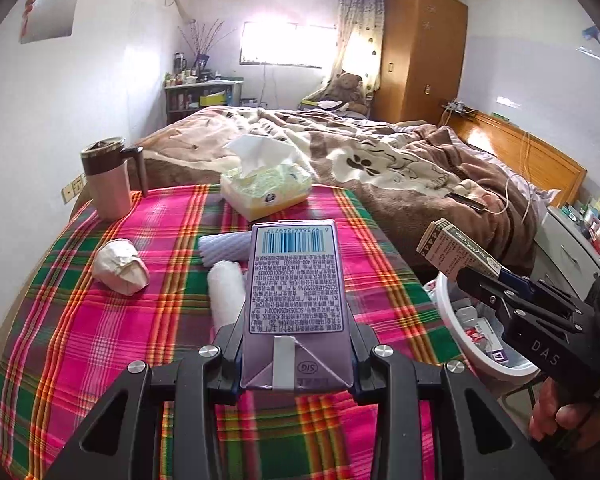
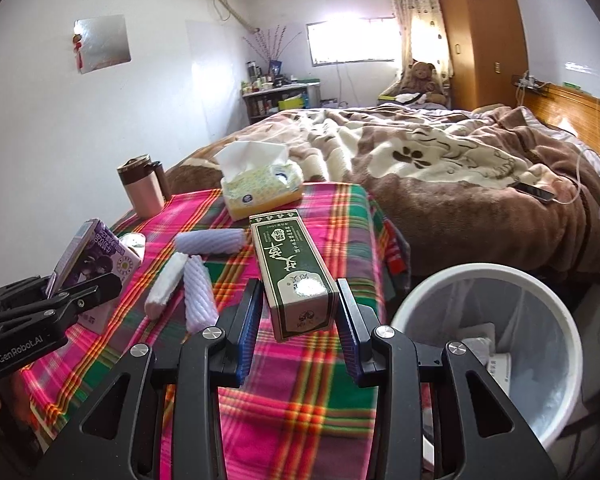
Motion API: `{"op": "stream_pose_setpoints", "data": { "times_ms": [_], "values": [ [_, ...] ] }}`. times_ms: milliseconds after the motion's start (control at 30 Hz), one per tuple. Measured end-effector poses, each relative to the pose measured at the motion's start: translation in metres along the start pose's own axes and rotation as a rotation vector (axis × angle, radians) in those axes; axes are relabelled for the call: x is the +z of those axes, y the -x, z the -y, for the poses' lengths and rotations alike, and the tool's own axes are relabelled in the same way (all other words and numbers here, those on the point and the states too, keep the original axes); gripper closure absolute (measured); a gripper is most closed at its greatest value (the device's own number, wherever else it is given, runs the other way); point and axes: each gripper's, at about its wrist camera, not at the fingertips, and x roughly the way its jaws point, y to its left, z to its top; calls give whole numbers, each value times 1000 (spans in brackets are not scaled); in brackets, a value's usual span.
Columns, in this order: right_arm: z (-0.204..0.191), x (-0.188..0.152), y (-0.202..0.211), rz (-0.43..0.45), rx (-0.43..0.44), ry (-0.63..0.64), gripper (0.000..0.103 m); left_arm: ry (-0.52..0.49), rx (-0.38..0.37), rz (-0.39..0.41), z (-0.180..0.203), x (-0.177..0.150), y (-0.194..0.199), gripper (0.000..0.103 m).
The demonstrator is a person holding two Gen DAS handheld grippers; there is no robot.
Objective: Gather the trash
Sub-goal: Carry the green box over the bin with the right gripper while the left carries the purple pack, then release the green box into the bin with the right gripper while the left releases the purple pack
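Observation:
My left gripper (image 1: 296, 344) is shut on a purple drink carton (image 1: 292, 280), barcode side up, held above the plaid-clothed table (image 1: 100, 352). In the right wrist view the same carton (image 2: 96, 256) shows at the far left in the left gripper (image 2: 80, 292). The right gripper (image 2: 300, 300) is shut on a long green box (image 2: 288, 256), its blue pads against both sides; the left wrist view shows that green box (image 1: 448, 248) over the bin's edge. A white trash bin (image 2: 420, 300) stands on the floor right of the table and holds some packaging.
On the table lie a crumpled paper ball (image 1: 120, 266), two purple foam sleeves (image 2: 210, 240) (image 2: 198, 296) and a white foam sleeve (image 2: 166, 284). A tissue box (image 2: 260, 188) and a pink mug (image 2: 140, 188) stand at the far edge. A bed (image 2: 440, 168) lies beyond.

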Motion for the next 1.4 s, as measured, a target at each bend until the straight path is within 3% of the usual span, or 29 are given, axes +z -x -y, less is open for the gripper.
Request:
{"op": "stream_pose_setpoints", "data": {
  "times_ms": [700, 1067, 1400],
  "values": [
    [85, -19, 43, 36, -212, -155, 66, -141, -198, -19, 123, -2, -20, 66],
    [115, -31, 49, 10, -296, -200, 66, -200, -251, -54, 169, -5, -43, 66],
    [133, -34, 40, -35, -320, -227, 66, -222, -288, -87, 196, -1, -63, 66]
  ]
}}
